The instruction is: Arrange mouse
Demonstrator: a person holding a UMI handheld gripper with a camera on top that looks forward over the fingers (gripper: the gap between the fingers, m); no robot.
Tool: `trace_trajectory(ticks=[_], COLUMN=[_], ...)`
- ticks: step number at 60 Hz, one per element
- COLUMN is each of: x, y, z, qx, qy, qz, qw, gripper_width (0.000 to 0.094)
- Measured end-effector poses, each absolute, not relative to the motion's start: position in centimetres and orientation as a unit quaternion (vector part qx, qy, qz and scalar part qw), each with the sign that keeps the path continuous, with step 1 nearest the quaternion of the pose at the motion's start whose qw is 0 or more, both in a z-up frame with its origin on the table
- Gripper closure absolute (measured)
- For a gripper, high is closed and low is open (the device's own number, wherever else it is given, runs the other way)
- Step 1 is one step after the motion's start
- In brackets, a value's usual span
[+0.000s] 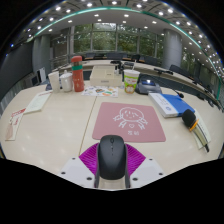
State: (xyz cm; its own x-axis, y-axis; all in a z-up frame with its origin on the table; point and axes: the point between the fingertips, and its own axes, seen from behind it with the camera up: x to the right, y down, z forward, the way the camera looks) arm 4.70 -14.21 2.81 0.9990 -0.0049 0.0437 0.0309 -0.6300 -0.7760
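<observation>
Here, in my gripper view, the black computer mouse (112, 157) sits right between my two fingers, and my gripper (112, 160) is pinching it: the magenta pads (89, 158) press against its left and right flanks with no gap that I can make out. The mouse points forward along my fingers, its scroll wheel toward the table beyond.

Just ahead of my fingertips lies a pink mouse pad (128, 121) with a white cartoon drawing on it, flat on the pale tabletop (60, 125). The stretch of table between the mouse and the mat has nothing lying on it.

Farther ahead and to my left stands a red-and-orange bottle (77, 74), upright, with a white cup-like container (66, 82) just beside it. Roughly straight ahead, beyond the mat, a light green cup (131, 80) with a print stands near some papers (101, 90). To my right, past the mat's edge, I see a blue-and-white box or book (172, 104) and a dark object (189, 118) that I cannot identify, lying close to the table's edge. Well off to my left a flat greenish sheet (36, 102) rests near the table's rim.

Behind everything runs an office room with glass partitions and rows of ceiling lights (110, 12).
</observation>
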Motion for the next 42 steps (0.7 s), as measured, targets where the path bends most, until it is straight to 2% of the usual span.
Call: trace_trajectory(ticks=[10, 17, 23, 37, 42], x=[5.5, 7.5, 9.3, 12.5, 12.9], y=[-9.7, -4.4, -0.3, 3.2, 3.1], z=[12.1, 14.5, 12.6, 2.5, 0.4], qx=[-0.872, -0.857, -0.858, -0.892, -0.900], qy=[0.018, 0.041, 0.041, 0.062, 0.067], qz=[-0.024, -0.029, -0.045, -0.052, -0.046], qw=[0.488, 0.513, 0.509, 0.445, 0.429], gripper_width=[0.0592, 0.0591, 0.0592, 0.0590, 0.0528])
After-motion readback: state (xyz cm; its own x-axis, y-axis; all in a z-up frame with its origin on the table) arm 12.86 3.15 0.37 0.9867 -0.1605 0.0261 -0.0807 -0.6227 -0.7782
